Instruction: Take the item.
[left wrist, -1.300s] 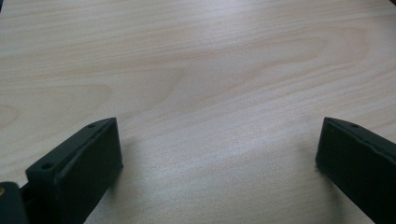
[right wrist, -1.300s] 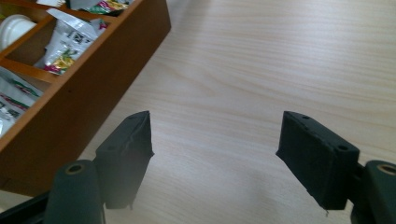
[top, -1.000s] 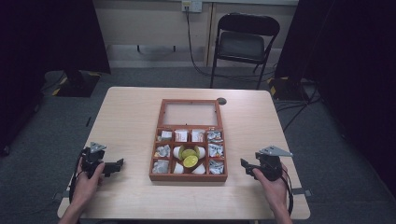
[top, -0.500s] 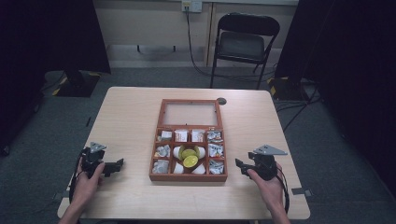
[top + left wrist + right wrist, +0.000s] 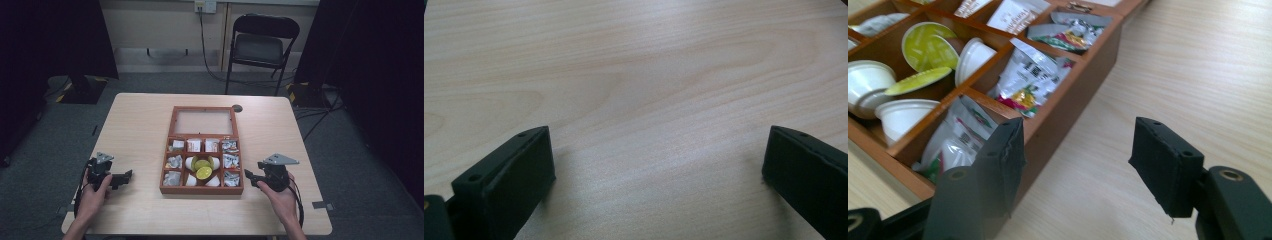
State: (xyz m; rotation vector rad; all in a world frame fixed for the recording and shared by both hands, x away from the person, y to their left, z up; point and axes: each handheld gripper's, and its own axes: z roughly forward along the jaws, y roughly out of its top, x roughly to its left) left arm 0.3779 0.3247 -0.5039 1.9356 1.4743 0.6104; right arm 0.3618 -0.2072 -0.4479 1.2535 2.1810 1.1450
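A brown wooden box (image 5: 202, 189) with an open glass lid (image 5: 202, 121) lies mid-table. Its compartments hold silver sachets (image 5: 230, 161), paper packets (image 5: 194, 145) and white cups with green lids (image 5: 203, 172). My right gripper (image 5: 248, 176) stands open just right of the box's near right corner. In the right gripper view the jaws straddle the box's right wall (image 5: 1075, 95), with sachets (image 5: 1030, 77) and cups (image 5: 928, 46) beyond. My left gripper (image 5: 126, 176) rests open on the table, well left of the box. The left gripper view has bare wood (image 5: 644, 85) between wide jaws.
The light wooden table (image 5: 140, 125) has free surface on both sides of the box. A small dark round cap (image 5: 237, 108) sits in the tabletop behind the box. A black folding chair (image 5: 257, 47) stands beyond the far edge.
My right gripper has slid left toward the box's right side. The left gripper has stayed put.
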